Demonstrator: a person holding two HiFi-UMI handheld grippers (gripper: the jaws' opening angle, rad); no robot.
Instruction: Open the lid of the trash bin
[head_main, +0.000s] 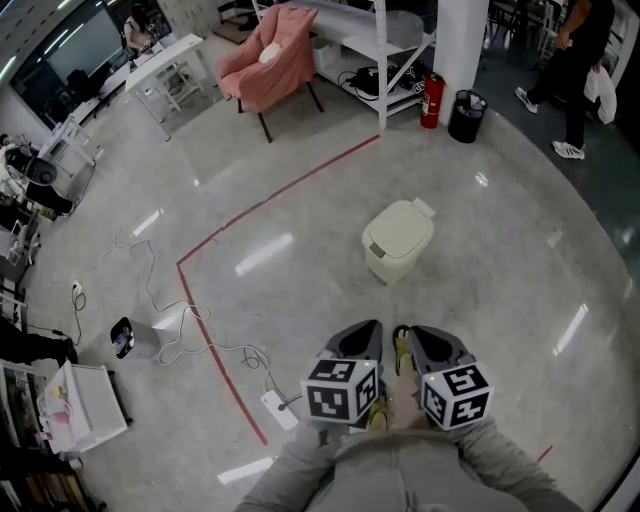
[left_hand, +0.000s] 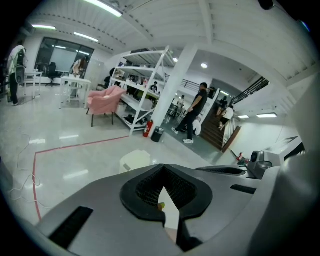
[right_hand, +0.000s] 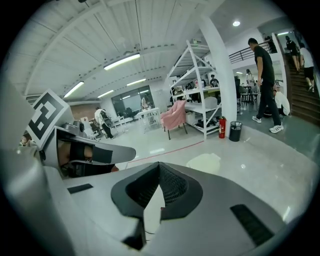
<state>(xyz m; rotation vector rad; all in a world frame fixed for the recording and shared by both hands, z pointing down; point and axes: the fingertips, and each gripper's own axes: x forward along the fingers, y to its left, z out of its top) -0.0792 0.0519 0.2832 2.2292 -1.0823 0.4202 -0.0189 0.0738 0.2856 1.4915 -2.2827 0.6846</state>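
A cream trash bin (head_main: 398, 240) stands on the grey floor with its lid down, about a step ahead of me. Both grippers are held close to my body, well short of it. The left gripper (head_main: 368, 328) and the right gripper (head_main: 412, 332) sit side by side, each shut with nothing in it. In the left gripper view the bin (left_hand: 136, 160) shows just past the closed left gripper (left_hand: 162, 168). In the right gripper view the bin (right_hand: 204, 162) lies beyond the closed right gripper (right_hand: 159, 166), a little to the right.
A red tape line (head_main: 280, 198) crosses the floor left of the bin. Cables and a white power strip (head_main: 276, 408) lie at the lower left. Behind the bin are a pink armchair (head_main: 270, 50), a fire extinguisher (head_main: 431, 100), a black bin (head_main: 466, 115) and a walking person (head_main: 575, 60).
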